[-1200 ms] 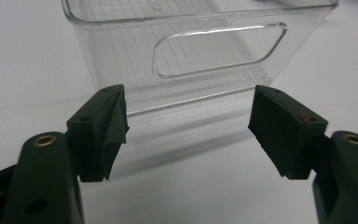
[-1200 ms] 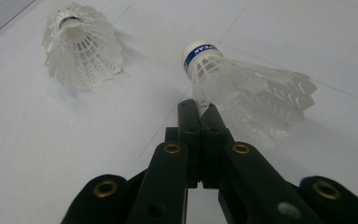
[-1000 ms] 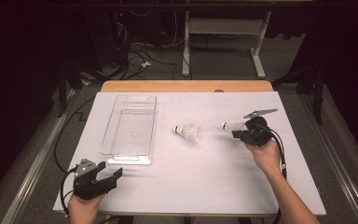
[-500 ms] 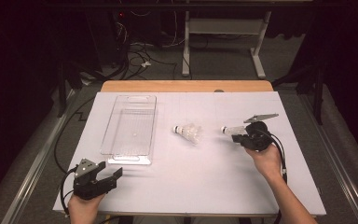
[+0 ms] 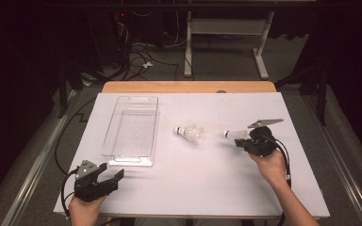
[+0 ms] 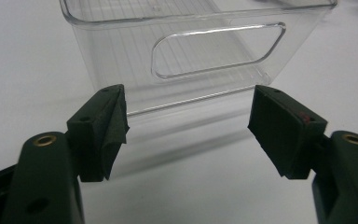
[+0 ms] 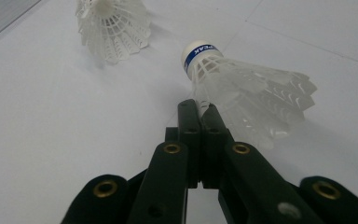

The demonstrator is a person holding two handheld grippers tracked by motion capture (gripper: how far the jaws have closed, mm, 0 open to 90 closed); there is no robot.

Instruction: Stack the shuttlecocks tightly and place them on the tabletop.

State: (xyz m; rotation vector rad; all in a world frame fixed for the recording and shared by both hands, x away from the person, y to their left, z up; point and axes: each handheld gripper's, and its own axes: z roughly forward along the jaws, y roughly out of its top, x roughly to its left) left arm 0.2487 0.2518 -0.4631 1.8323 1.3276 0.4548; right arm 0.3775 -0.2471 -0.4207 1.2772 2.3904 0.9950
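The left gripper (image 5: 115,177) rests at 7 o'clock with jaws spread, facing the clear bin (image 5: 122,151), which stands empty at 10 o'clock, so no transfer is complete. One shuttlecock (image 5: 190,133) lies at table centre; at 3 o'clock the right gripper (image 5: 238,141) is pinching the second shuttlecock (image 7: 247,93) by its skirt edge, both still to be binned.

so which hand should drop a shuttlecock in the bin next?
Right, probably: the right gripper is already shut on a shuttlecock. The left gripper sits open before the clear bin, holding nothing.
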